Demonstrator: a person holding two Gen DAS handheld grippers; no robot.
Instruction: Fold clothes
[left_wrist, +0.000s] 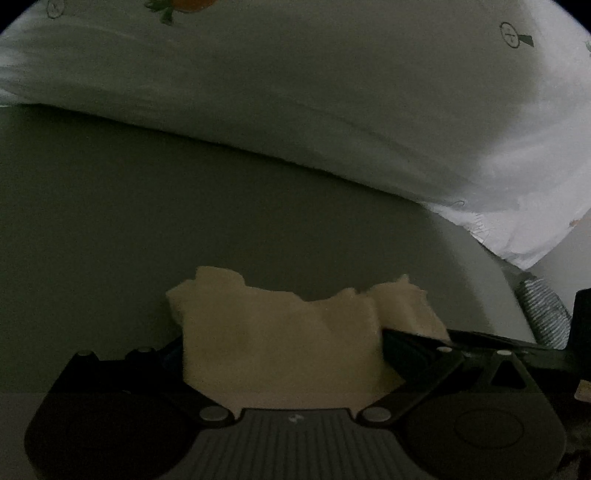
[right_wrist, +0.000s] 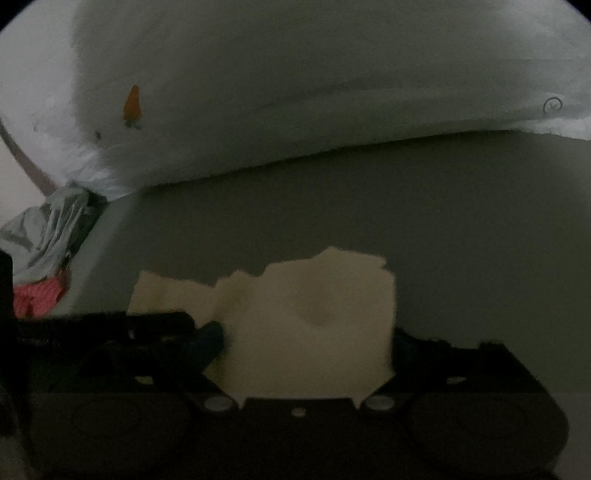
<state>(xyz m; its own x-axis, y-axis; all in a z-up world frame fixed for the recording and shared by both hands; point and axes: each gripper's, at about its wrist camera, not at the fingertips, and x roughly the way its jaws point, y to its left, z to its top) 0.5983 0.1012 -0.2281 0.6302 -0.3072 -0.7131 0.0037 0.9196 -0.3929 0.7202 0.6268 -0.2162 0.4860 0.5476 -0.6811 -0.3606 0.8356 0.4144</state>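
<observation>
Cream cloth (left_wrist: 280, 332) lies bunched on the grey surface (left_wrist: 184, 221), below the white printed sheet (left_wrist: 295, 92). The left gripper (left_wrist: 284, 354) and right gripper (right_wrist: 306, 332) each have their jaws clamped on a fold of it.

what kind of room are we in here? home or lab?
Probably a home bedroom: a white bedsheet printed with carrots, bunched over a plain grey surface, and a heap of crumpled clothes beside it.
</observation>
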